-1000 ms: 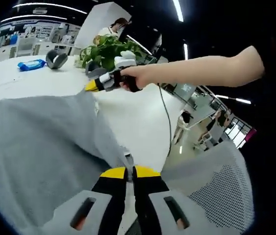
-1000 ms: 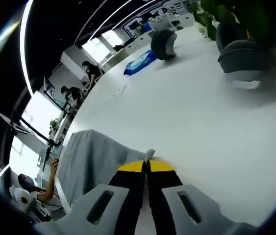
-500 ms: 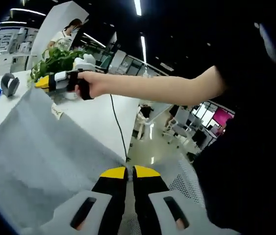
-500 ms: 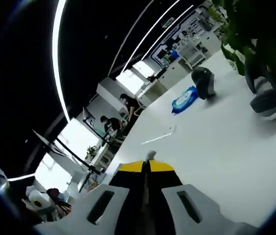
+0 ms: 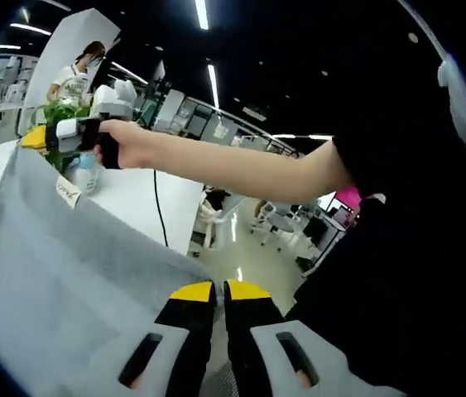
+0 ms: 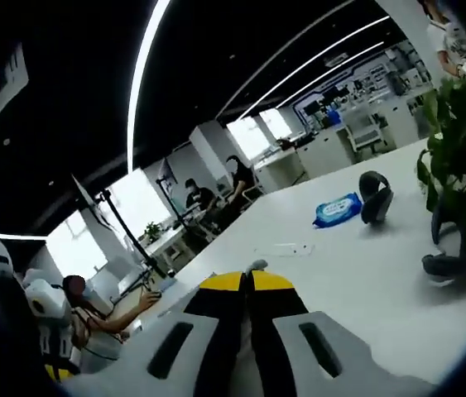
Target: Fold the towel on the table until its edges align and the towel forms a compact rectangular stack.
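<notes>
Aloft — one towel (image 5: 59,273), two tongs (image 5: 218,291) (image 6: 247,281) clamped on it.

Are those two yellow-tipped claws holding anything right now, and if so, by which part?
Yes: both pinch the grey towel. The left gripper grips one corner; the right gripper grips the next corner along its raised edge, so it hangs spread between them.

Towel (image 5: 59,273) — lower part cut off by the left gripper view's edge; label (image 5: 68,192) print unreadable.

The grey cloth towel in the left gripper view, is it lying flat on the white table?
No, the grey cloth towel hangs stretched in the air between the left gripper and the right gripper.
</notes>
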`<move>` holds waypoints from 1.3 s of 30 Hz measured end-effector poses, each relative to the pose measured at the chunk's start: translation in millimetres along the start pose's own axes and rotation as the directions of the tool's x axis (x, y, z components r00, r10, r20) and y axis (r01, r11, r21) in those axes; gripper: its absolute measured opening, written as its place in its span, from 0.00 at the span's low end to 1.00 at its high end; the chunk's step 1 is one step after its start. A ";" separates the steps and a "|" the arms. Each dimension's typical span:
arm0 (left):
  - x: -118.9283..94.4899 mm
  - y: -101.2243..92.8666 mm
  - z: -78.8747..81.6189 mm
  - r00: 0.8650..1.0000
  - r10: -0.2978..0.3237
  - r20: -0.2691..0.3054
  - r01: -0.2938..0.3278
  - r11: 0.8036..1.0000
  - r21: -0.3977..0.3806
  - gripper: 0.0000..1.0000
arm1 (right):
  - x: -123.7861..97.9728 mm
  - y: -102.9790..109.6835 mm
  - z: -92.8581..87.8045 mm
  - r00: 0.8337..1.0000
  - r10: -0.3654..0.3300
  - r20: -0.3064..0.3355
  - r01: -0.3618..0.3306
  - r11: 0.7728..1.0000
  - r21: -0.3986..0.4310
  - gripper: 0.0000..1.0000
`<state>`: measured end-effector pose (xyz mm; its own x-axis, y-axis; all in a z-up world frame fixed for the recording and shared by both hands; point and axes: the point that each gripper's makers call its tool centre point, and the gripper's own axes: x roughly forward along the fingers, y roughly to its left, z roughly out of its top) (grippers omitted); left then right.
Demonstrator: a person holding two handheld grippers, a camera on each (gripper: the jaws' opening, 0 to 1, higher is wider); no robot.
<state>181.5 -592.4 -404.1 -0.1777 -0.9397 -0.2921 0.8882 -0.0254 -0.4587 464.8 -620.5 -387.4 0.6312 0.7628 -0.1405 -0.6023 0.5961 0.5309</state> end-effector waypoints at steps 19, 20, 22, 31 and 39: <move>9.4 -28.7 103.1 0.948 -0.030 0.318 0.035 0.999 -0.012 0.04 | -52.2 -37.2 88.1 0.992 -0.042 0.121 0.045 0.999 -0.022 0.00; 6.3 -30.3 109.5 0.937 -0.028 0.349 0.039 0.999 -0.023 0.04 | -53.2 -32.8 94.3 0.989 -0.039 0.146 0.043 0.999 -0.024 0.00; -2.9 -31.8 119.2 0.917 -0.025 0.398 0.037 0.999 -0.022 0.04 | -51.6 -28.5 105.4 0.979 -0.017 0.203 0.013 1.000 0.022 0.00; -53.8 -11.3 96.1 0.902 0.118 0.416 -0.096 0.993 -0.072 0.04 | -1.9 -5.2 77.7 0.993 0.002 0.119 -0.004 1.000 0.014 0.00; -107.8 1.6 79.9 0.854 0.217 0.472 -0.183 0.976 -0.117 0.04 | 44.7 19.7 68.5 0.997 0.067 0.049 -0.068 0.997 0.030 0.00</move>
<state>235.8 -518.4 -306.4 0.2409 -0.9694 0.0470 0.8498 0.1873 -0.4927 514.7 -591.8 -326.0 0.6129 0.7876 -0.0637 -0.6289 0.5351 0.5641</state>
